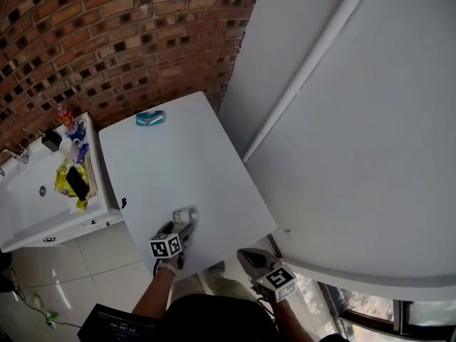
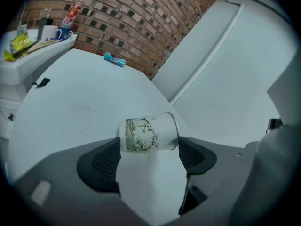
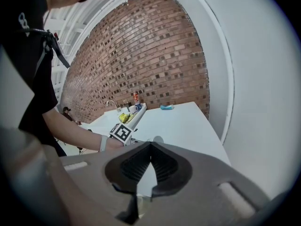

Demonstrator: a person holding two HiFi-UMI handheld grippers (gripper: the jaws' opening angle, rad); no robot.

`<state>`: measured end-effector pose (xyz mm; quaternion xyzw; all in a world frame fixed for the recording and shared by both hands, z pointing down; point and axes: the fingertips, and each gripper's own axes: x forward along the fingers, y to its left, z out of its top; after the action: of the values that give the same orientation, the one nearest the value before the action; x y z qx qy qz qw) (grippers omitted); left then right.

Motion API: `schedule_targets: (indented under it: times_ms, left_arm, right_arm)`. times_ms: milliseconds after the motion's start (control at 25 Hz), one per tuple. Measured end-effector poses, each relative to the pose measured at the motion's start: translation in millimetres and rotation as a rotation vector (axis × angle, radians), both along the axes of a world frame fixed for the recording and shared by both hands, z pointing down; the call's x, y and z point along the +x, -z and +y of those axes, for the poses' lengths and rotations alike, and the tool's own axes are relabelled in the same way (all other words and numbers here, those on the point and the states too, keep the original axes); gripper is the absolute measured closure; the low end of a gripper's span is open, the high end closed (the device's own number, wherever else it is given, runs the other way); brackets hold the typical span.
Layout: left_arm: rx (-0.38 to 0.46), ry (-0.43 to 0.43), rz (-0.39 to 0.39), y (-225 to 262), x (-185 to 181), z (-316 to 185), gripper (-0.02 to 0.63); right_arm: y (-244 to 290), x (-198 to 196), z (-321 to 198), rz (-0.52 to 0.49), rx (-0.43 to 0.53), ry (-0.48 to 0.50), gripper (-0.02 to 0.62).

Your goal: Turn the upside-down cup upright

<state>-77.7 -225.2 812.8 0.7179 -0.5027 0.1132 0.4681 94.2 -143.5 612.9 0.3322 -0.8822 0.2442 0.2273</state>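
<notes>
While my left gripper (image 2: 149, 146) pinches the cup (image 2: 148, 133) end to end, it's lying sideways, rim at 3 o'clock, near the table's (image 1: 178, 162) 6 o'clock edge. Right gripper (image 3: 150, 149) is at 5 o'clock, jaws pressed together, empty.

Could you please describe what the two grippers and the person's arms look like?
Both the left gripper and right gripper have grey tongs with dark ribbed pads and a white cube carrying black square markers. The person wears a white wristband and a black top.
</notes>
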Motion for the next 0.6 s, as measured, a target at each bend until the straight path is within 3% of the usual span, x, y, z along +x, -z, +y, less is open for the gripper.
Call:
schedule_targets:
  times_ms: [280,600]
  left_arm:
    - [-0.050,0.183,0.256,-6.4,-9.1,1.1,0.193]
    - [-0.056,0.365,0.476,-3.0,-26.6,-1.7,0.193]
  right_arm:
    - [-2.1,-7.3,-0.7,0.000,0.003,0.013,0.603]
    - [-0.3,-15.9,0.1,0.006,0.000,0.028,0.603]
